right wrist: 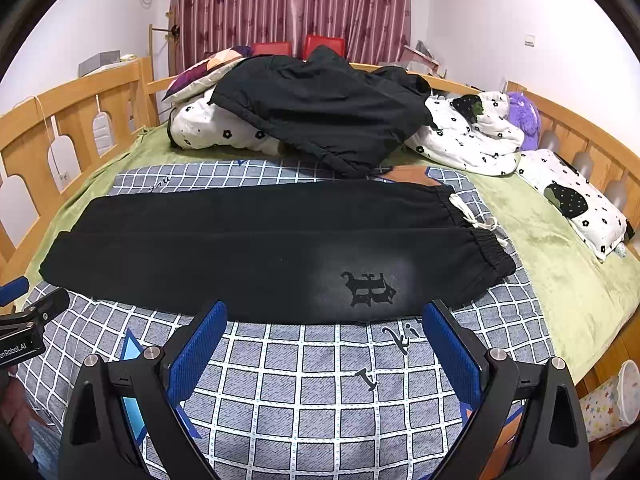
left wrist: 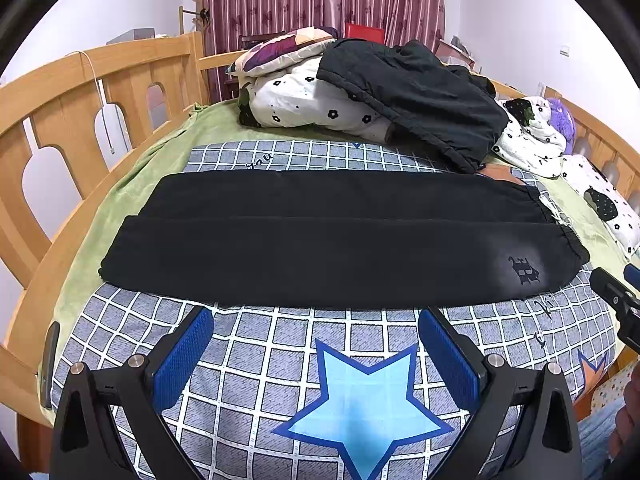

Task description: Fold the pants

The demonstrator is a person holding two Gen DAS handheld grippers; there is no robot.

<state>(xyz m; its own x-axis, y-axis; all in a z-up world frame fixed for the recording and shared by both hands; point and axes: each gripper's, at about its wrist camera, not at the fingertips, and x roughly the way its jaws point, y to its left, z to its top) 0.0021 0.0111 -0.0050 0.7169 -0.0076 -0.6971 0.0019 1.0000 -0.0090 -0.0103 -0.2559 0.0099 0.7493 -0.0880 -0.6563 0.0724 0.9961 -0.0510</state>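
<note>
Pants [left wrist: 328, 252]: black, laid flat across the checked blanket [left wrist: 280, 360] on the bed, mid-frame, legs side by side, waistband at right.
Left gripper [left wrist: 316, 344]: open wide, empty, lower frame, just short of the pants' near edge.
Right gripper [right wrist: 324, 340]: open, empty, near the printed logo [right wrist: 368, 288].
Upper frame: dark jacket [right wrist: 320, 112] over bedding.

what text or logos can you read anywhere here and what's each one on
"enRobot.AI", cut off at the frame edge: white lettering on the left tongs as seen from the right wrist.
"You", in script: on the checked blanket, far side.
Black script nearer the right tongs, starting "Ki": partly covered by the pants, not fully readable.
Black emblem on the pants: a graphic, no legible letters.
Nothing else readable.
</note>
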